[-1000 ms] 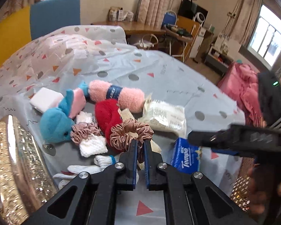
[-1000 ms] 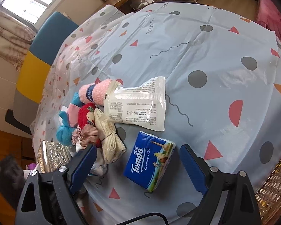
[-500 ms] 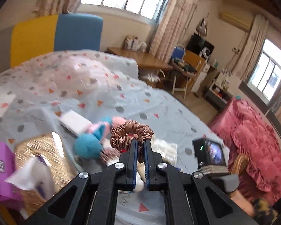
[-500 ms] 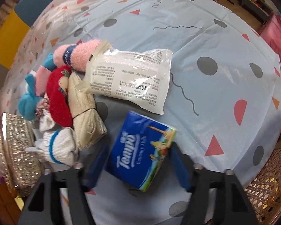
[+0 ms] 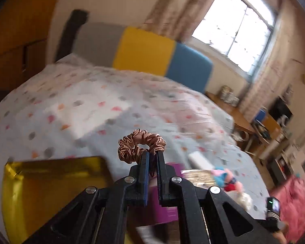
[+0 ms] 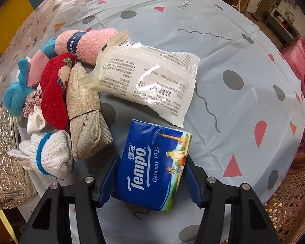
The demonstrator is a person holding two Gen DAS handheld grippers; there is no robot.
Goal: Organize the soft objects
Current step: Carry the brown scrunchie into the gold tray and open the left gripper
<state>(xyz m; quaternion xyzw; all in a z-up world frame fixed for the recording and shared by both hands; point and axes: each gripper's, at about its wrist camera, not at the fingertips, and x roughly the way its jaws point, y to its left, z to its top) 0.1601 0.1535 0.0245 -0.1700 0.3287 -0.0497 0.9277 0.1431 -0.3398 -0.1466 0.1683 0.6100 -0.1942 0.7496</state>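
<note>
My left gripper point(image 5: 151, 156) is shut on a brown satin scrunchie point(image 5: 140, 145) and holds it in the air above a gold box point(image 5: 50, 185). My right gripper point(image 6: 150, 174) has its jaws around a blue Tempo tissue pack point(image 6: 152, 166) on the table, touching both of its sides. Beside it lie a white wipes packet point(image 6: 146, 81), a beige net bundle point(image 6: 85, 118), a white sock with a blue band point(image 6: 48, 154), a red plush point(image 6: 55, 89), a pink rolled towel point(image 6: 85, 42) and a blue plush toy point(image 6: 16, 93).
A silver embossed box point(image 6: 2, 154) stands at the table's left edge. A purple pack point(image 5: 168, 203) lies by the gold box. The patterned tablecloth point(image 6: 233, 61) covers the round table. A wicker chair point(image 6: 290, 203) is at the lower right.
My left gripper has lifted the scrunchie off the pile and swung left over the gold box. My right gripper has moved onto the Tempo pack and narrowed its jaws around it.
</note>
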